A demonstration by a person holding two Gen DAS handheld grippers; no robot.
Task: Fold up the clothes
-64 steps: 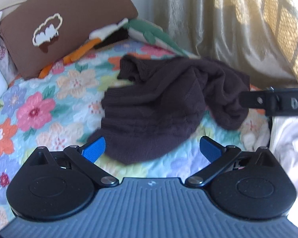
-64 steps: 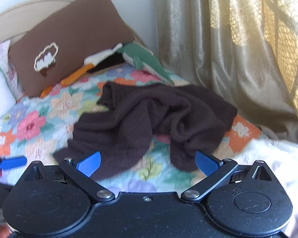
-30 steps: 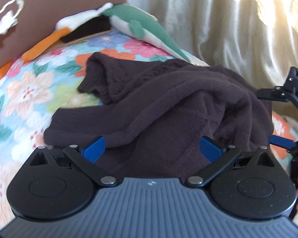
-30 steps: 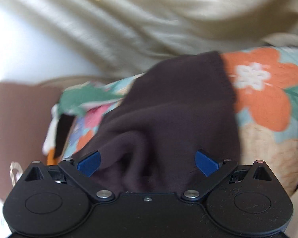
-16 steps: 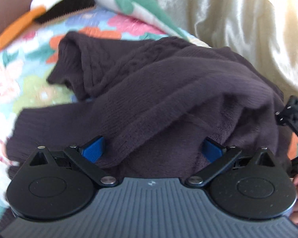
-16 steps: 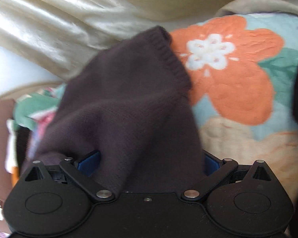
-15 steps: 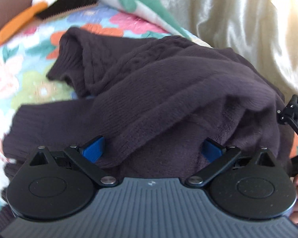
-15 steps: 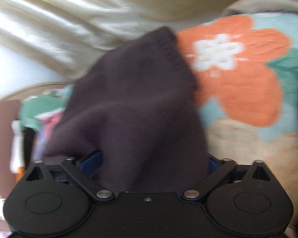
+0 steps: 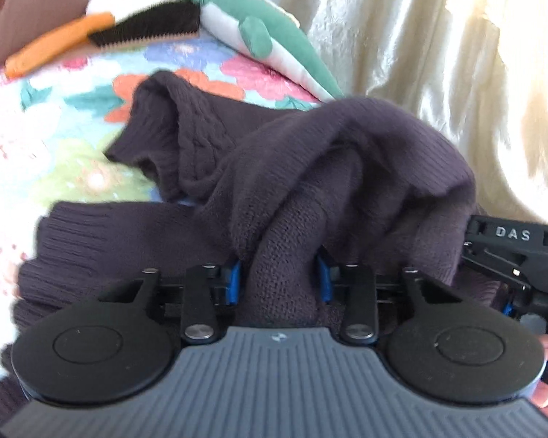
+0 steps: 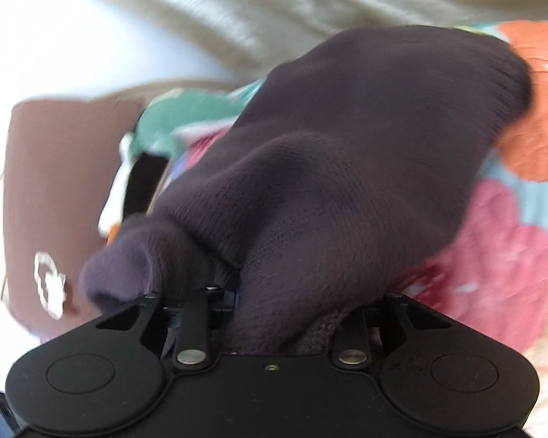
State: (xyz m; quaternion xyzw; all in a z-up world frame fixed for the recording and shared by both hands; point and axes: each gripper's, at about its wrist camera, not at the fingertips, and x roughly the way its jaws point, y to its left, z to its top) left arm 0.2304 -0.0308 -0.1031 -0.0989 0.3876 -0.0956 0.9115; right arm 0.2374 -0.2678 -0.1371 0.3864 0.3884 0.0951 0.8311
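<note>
A dark purple-brown knit sweater (image 9: pixel 328 168) lies crumpled on a floral quilt (image 9: pixel 54 116). My left gripper (image 9: pixel 279 277) is shut on a thick fold of the sweater, its blue pads pressed into the knit on both sides. My right gripper (image 10: pixel 292 314) is shut on another bunch of the same sweater (image 10: pixel 347 168), which fills the middle of its view and hides the pads. The right gripper's black body also shows at the right edge of the left wrist view (image 9: pixel 511 255), close beside the left one.
A brown pillow (image 10: pixel 54 189) and a green, white and orange plush toy (image 9: pixel 237 25) lie at the head of the bed. A pale gold curtain (image 9: pixel 438 54) hangs close behind the sweater on the right.
Both grippers were open over the sweater half a second ago and have closed on folds of it. The right wrist view has swung and is blurred, and the sweater is bunched up higher.
</note>
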